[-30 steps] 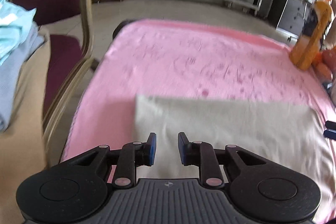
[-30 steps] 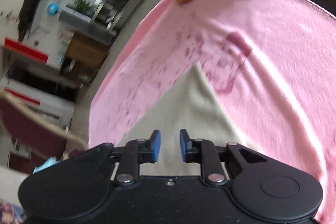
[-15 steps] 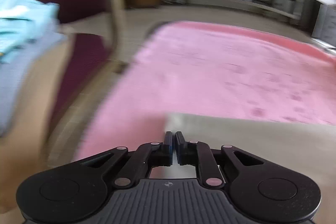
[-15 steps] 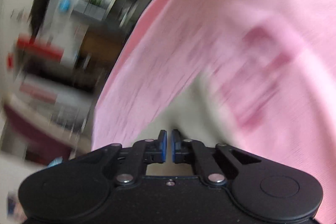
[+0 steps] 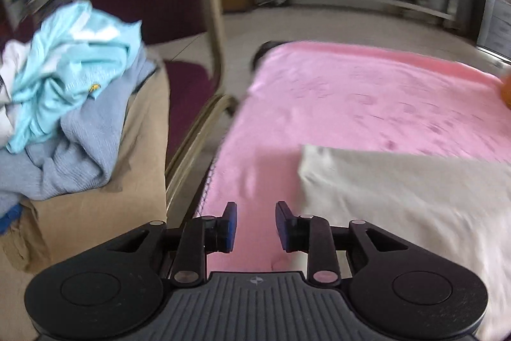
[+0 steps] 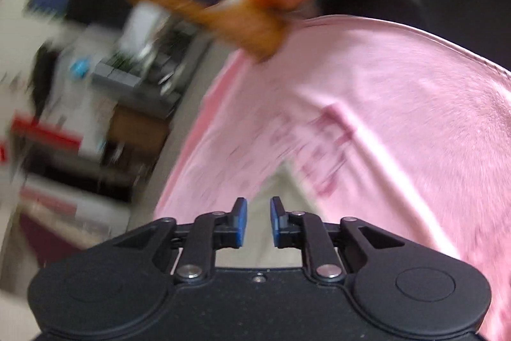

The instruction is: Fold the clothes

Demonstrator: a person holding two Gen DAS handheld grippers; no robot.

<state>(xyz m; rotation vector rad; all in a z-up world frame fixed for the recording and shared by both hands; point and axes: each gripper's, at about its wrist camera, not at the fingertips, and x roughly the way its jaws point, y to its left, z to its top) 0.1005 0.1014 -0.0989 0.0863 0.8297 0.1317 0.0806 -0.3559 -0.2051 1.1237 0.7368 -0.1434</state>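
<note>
The folded beige garment (image 5: 405, 200) lies flat on the pink blanket (image 5: 367, 95) in the lower right of the left wrist view, its long axis running left to right and its near-left corner pointing toward the left claw (image 5: 254, 224). It looks light, soft and limp, so I would pinch it at a corner or along the folded edge. Both the left claw and the right claw (image 6: 258, 221) stand parted and empty, while unfolded clothes (image 5: 70, 79) are heaped at the left of the frame.

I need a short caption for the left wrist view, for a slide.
Open left gripper above the pink blanket, beside the folded beige garment; unfolded clothes pile at left.
</note>
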